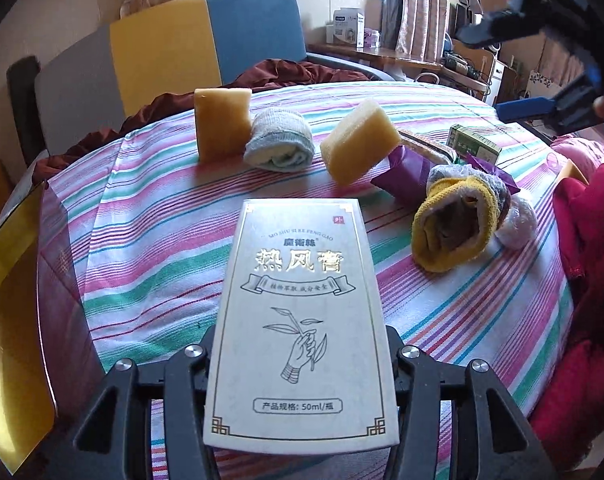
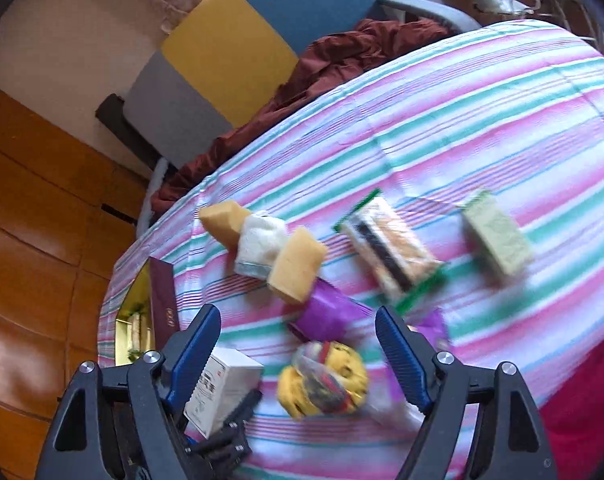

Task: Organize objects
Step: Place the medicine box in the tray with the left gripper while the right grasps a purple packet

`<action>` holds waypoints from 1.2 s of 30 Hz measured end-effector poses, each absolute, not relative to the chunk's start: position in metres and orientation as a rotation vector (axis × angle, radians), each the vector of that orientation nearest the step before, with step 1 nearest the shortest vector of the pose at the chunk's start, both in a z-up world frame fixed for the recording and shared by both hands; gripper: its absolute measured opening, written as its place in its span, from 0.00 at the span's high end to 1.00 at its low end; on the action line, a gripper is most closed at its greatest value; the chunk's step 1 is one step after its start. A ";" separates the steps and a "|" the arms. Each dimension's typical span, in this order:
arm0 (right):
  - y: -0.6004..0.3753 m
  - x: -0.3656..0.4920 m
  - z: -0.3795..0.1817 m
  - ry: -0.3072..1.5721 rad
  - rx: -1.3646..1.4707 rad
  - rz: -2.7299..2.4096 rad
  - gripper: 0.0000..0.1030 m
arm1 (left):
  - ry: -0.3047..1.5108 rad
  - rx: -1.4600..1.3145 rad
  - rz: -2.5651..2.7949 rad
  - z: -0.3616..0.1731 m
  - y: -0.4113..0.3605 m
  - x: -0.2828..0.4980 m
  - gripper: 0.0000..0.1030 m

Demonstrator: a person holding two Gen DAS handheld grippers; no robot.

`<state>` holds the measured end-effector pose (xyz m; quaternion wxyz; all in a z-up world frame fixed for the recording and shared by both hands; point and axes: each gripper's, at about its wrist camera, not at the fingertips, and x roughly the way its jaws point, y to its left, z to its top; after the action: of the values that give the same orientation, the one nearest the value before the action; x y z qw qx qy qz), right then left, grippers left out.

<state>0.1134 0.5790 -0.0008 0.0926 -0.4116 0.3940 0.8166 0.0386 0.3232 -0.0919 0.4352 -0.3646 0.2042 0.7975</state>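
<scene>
Covering the surface is a striped cloth (image 1: 142, 216) in pink, green and white, with a yellow-and-blue chair (image 1: 206, 40) behind it. Clamped between the jaws of the left gripper (image 1: 300, 360) is a white carton (image 1: 300, 320) with a hand-and-leaf drawing, held above the near edge of the cloth. Farther back lie two yellow sponges (image 1: 221, 122) (image 1: 360, 140) with a rolled white towel (image 1: 279, 144) between them, touching the left one. Right of the carton rests a bundle of yellow socks (image 1: 454, 228), beside a purple packet (image 1: 406, 172). The right gripper (image 2: 298, 356) hangs over that bundle, jaws apart and empty. A small green box (image 2: 496, 236) sits at the far right.
</scene>
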 end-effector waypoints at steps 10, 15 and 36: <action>0.572 0.119 -0.023 0.898 -1.599 2.133 0.43 | 0.474 -0.893 1.983 -0.092 0.318 0.039 0.49; 0.580 0.110 -0.032 0.918 -1.600 2.097 0.43 | 0.472 -0.887 1.983 -0.093 0.317 0.039 0.49; 0.582 0.072 -0.074 0.809 -1.583 2.056 0.62 | 0.474 -0.891 1.996 -0.093 0.317 0.040 0.49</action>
<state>0.0722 0.5820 -0.0743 0.2103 -0.5693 0.2911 0.7395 0.0401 0.3172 -0.0928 0.4374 -0.3582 0.1905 0.8026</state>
